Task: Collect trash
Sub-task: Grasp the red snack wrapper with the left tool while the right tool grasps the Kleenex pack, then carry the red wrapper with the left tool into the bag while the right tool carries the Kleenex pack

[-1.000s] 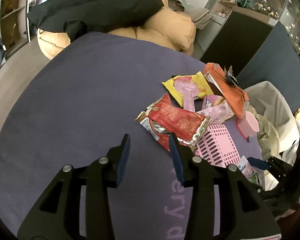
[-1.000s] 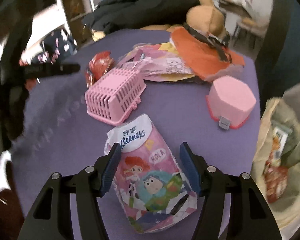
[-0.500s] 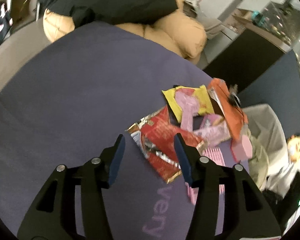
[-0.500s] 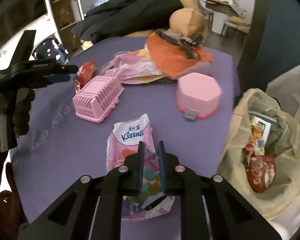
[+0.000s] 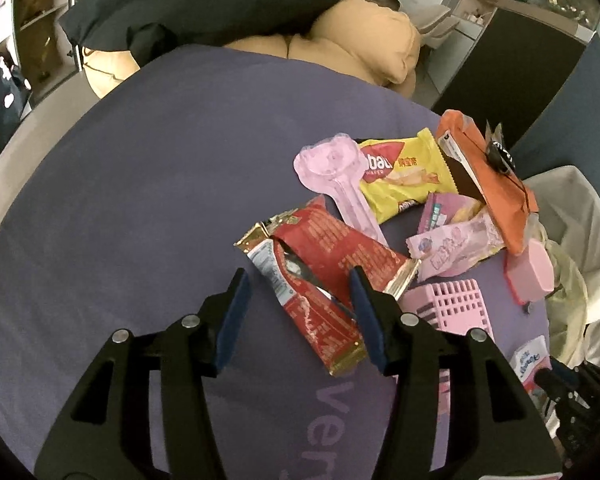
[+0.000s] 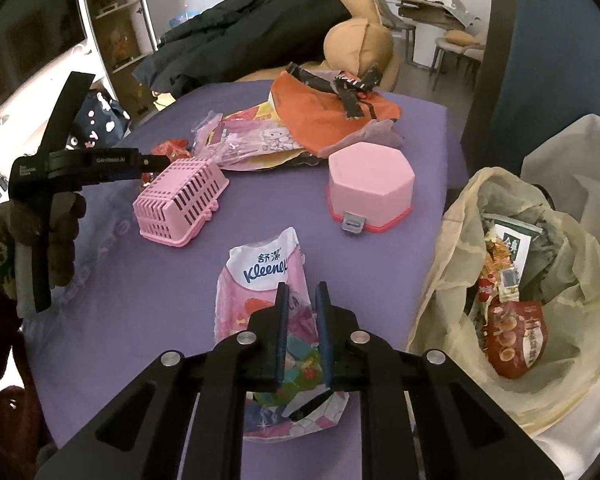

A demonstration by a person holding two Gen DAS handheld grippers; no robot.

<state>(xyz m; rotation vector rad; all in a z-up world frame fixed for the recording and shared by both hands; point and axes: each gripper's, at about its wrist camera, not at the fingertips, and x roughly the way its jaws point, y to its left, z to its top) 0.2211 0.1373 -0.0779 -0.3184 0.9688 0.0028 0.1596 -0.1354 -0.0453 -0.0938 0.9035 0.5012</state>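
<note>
A pink Kleenex tissue pack [image 6: 262,272] lies on the purple cloth [image 6: 140,312]; my right gripper [image 6: 302,296] is shut on its middle. A red snack wrapper [image 5: 320,264] lies in front of my left gripper [image 5: 300,284], which is open with a finger on each side of it. Beyond lie a yellow wafer wrapper [image 5: 404,174], a pink plastic blister [image 5: 340,184], pink wrappers [image 5: 456,236] and an orange pouch [image 5: 484,168]. A cream trash bag [image 6: 512,288] stands open at the right with wrappers inside.
A pink slotted basket [image 6: 180,200] and a pink hexagonal box [image 6: 370,184] sit on the cloth. A tan beanbag [image 5: 364,40] with a black jacket [image 5: 204,0] lies beyond the far edge. A dark blue wall [image 6: 548,48] stands right.
My right gripper closed on the tissue pack. My left gripper moved toward the red wrapper and now straddles it, still open.
</note>
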